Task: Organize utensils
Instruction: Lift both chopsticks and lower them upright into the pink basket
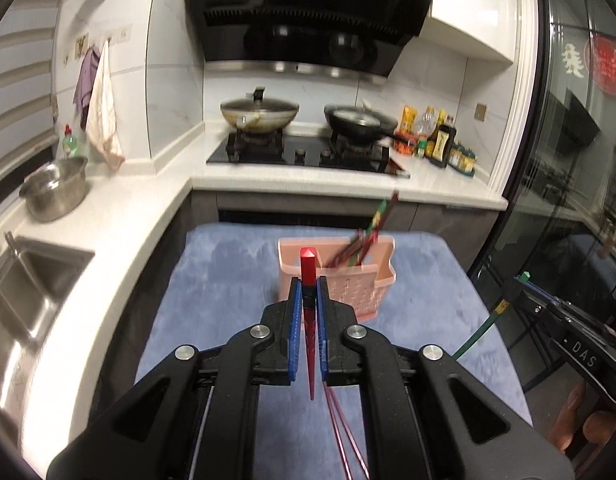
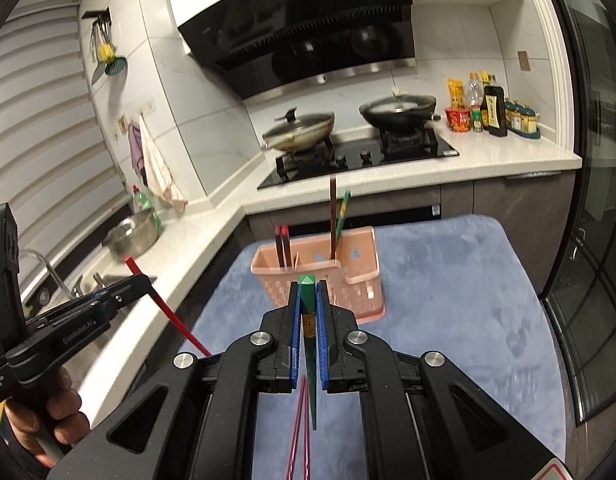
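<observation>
My left gripper (image 1: 308, 286) is shut on a red chopstick (image 1: 308, 268), held upright above the blue mat, just in front of the pink utensil basket (image 1: 348, 292). My right gripper (image 2: 308, 290) is shut on a green chopstick (image 2: 308, 292), also in front of the basket (image 2: 360, 280). Several chopsticks (image 2: 332, 216) stand in the basket's compartments. In the right wrist view the left gripper (image 2: 141, 278) with its red chopstick (image 2: 167, 312) is at the left. In the left wrist view the green chopstick (image 1: 484, 330) shows at the right. Two dark red chopsticks (image 1: 344, 432) lie on the mat below the grippers.
The blue mat (image 1: 227, 280) covers a table in front of a white counter with a stove (image 1: 308, 152), two pans and sauce bottles (image 1: 440, 136). A sink (image 1: 23, 292) and steel pot (image 1: 55, 188) are at the left. A glass door (image 2: 596, 200) is at the right.
</observation>
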A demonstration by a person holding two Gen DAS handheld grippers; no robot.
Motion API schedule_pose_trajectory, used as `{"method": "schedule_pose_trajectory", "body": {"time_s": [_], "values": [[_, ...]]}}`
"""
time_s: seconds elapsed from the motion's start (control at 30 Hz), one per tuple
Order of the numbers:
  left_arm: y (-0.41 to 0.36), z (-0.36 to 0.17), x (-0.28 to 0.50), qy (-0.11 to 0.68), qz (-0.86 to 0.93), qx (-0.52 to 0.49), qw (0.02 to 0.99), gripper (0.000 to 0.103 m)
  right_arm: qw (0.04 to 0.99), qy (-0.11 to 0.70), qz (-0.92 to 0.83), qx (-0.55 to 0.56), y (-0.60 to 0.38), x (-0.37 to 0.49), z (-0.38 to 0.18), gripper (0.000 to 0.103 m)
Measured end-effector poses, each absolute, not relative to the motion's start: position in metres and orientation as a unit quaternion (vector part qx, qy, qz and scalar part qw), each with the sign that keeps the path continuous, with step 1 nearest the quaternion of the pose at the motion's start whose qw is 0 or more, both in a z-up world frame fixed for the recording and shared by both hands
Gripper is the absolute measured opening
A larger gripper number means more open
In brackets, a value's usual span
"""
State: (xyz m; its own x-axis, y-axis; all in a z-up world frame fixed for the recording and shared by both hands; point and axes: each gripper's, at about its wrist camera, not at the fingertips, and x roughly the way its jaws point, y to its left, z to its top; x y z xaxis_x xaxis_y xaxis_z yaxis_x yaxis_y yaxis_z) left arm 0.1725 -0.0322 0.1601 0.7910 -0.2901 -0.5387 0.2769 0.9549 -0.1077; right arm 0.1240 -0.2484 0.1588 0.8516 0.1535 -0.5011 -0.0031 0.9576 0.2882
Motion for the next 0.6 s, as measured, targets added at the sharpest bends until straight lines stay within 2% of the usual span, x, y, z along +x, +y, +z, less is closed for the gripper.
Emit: {"method": "schedule_pose_trajectory", "body": {"time_s": [0.37,0.6], "values": [[-0.041,0.234,0.227,0.211,-0.138,-0.015,0.968,0.007,0.97,0.194,0.041,0.138,-0.264,0.182,0.231,0.007],[-0.047,0.246,0.263,0.191,-0.129,-0.018,0.973,0.007,0.974,0.177,0.034,0.136,-0.268,0.226,0.243,0.007]]}}
